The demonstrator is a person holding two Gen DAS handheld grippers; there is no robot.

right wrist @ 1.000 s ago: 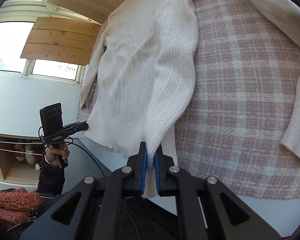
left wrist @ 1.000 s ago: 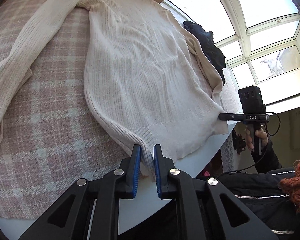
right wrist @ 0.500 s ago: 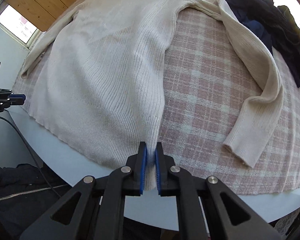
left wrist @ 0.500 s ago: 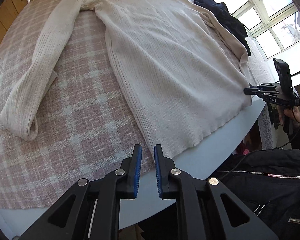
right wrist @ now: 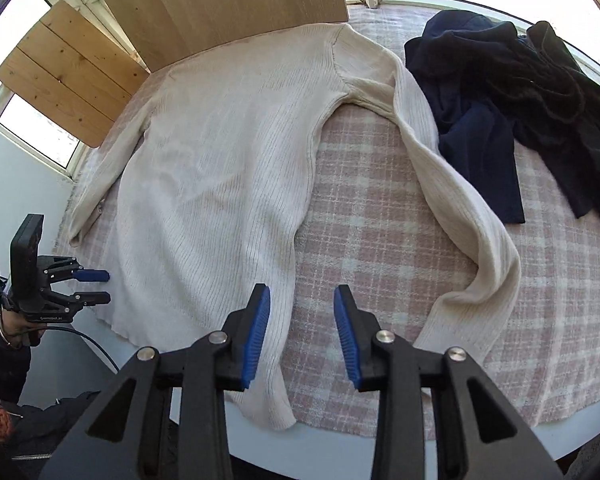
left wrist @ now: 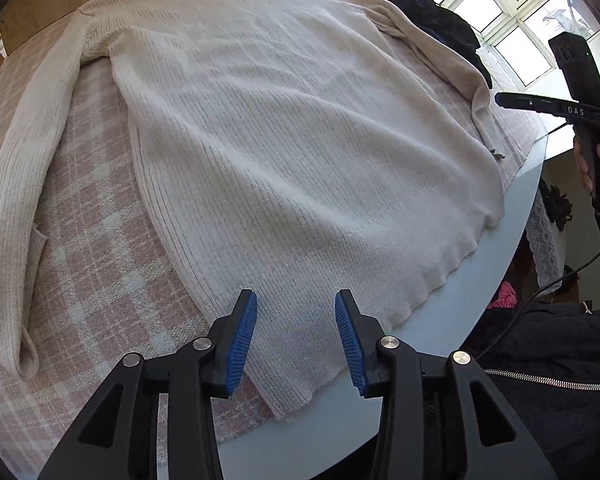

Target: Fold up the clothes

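Seeing one ribbed cream sweater (right wrist: 220, 184) flat on plaid cloth (right wrist: 380, 248), dark clothes pile (right wrist: 512, 92) at 2 o'clock; my left hand-held gripper (left wrist: 296, 336) and right hand-held gripper (right wrist: 302, 334) both gape empty.

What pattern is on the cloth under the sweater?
The cloth has a pink and white plaid pattern, clearest in the right wrist view beside the cream sweater.

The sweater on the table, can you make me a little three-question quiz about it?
1. True or false: the left tool is clamped on the cream sweater.
2. Which lies beside the sweater's sleeve? A) dark clothes B) a red towel C) a shoe
3. Fill in: the sweater lies flat on a pink ____ cloth.

Key: 1 false, both it and the right tool are open, holding nothing. 2 A. 3 checked.
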